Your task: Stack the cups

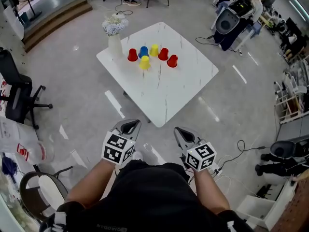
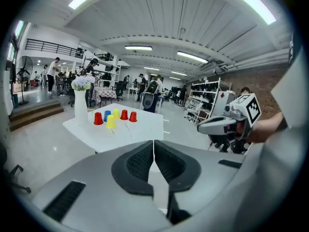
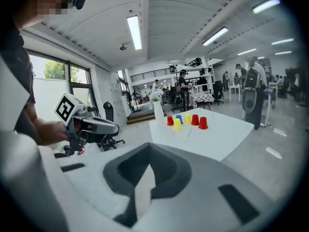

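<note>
Several plastic cups stand upside down in a loose cluster on the white table (image 1: pixel 183 88): a red cup (image 1: pixel 133 55), a blue cup (image 1: pixel 143 51), a yellow cup (image 1: pixel 154 50), two more red ones (image 1: pixel 163 54) (image 1: pixel 172 61) and a second yellow cup (image 1: pixel 144 62) in front. None sits on another. Both grippers hang over the floor, well short of the table's near corner. My left gripper (image 1: pixel 129 127) (image 2: pixel 153 141) is shut and empty. My right gripper (image 1: pixel 182 135) (image 3: pixel 149 149) is shut too, with nothing in it. The cups (image 2: pixel 111 122) (image 3: pixel 177 124) show small and far in both gripper views.
A white vase of flowers (image 1: pixel 115 37) stands on the table's far left corner beside the cups. A black office chair (image 1: pixel 19 98) is at the left, a cable (image 1: pixel 241 151) trails on the floor at the right, and a black machine (image 1: pixel 231 21) stands beyond the table.
</note>
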Demonstrator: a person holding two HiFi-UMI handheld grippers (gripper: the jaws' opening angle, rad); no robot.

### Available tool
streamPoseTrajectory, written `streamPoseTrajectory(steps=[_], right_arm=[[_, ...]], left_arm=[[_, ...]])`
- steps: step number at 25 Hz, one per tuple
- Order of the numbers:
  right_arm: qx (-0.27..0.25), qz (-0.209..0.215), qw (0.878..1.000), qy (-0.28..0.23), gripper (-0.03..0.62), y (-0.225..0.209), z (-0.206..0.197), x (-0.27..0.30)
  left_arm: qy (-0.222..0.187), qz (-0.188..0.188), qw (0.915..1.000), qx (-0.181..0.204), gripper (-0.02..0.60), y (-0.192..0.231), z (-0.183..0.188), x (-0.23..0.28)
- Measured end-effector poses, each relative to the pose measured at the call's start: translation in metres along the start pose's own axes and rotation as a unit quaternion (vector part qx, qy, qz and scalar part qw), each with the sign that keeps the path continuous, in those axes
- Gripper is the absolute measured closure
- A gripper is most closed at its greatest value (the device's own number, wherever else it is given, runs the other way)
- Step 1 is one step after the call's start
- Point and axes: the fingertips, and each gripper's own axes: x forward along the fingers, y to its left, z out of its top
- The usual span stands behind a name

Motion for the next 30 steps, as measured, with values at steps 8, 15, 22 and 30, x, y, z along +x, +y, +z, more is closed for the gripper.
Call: streamPoseTrajectory(steps=[8,15,22,30], right_arm=[[0.018,-0.012,1.000,0.008,0.592,-0.013,0.008,0.021],[0.021,0.007,1.000,0.000,0.592,-0.040,0.028,0.048],[-0.005,0.066,0.998,0.002,0.592,-0.078,0.056,0.083],[-0.029,0.138,0.990,0.016,0.592,-0.125,0.074,0.122]], left_arm=[[-0.001,-0.007,1.0000,-0.006,0.572,0.025,0.009,0.014],[0.010,-0.005,0.9999,-0.007,0.572,0.032,0.020,0.040],[-0.006,0.040,0.9988,-0.027,0.572,0.047,0.052,0.077],[-0.007,0.107,0.9928,-0.053,0.572,0.060,0.078,0.122]])
